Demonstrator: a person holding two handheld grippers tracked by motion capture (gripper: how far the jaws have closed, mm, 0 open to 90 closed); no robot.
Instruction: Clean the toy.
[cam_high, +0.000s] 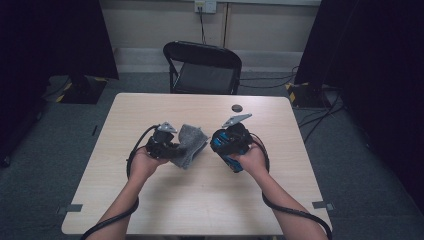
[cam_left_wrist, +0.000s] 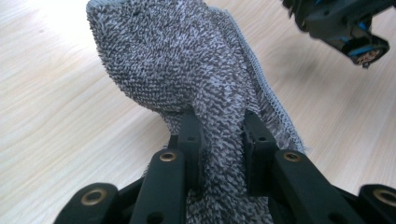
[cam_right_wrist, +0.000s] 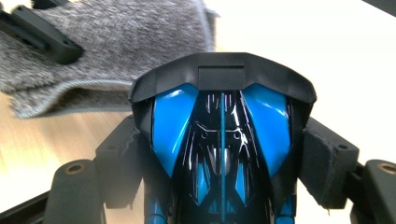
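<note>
A grey fluffy cloth (cam_high: 191, 144) lies bunched near the middle of the wooden table (cam_high: 200, 210). My left gripper (cam_high: 170, 145) is shut on the cloth (cam_left_wrist: 187, 79); its fingers (cam_left_wrist: 190, 140) pinch a fold, and the rest rises ahead of them. My right gripper (cam_high: 226, 144) is shut on a glossy black and blue toy car (cam_right_wrist: 222, 140), held between its padded fingers (cam_right_wrist: 327, 158). The toy car (cam_high: 227, 142) hovers just right of the cloth (cam_right_wrist: 112, 42). In the left gripper view the toy car (cam_left_wrist: 345, 28) shows at the top right corner.
A small dark round disc (cam_high: 237, 108) lies near the table's far edge. A black folding chair (cam_high: 202, 67) stands behind the table. Dark curtains and cables flank the table on a grey carpet.
</note>
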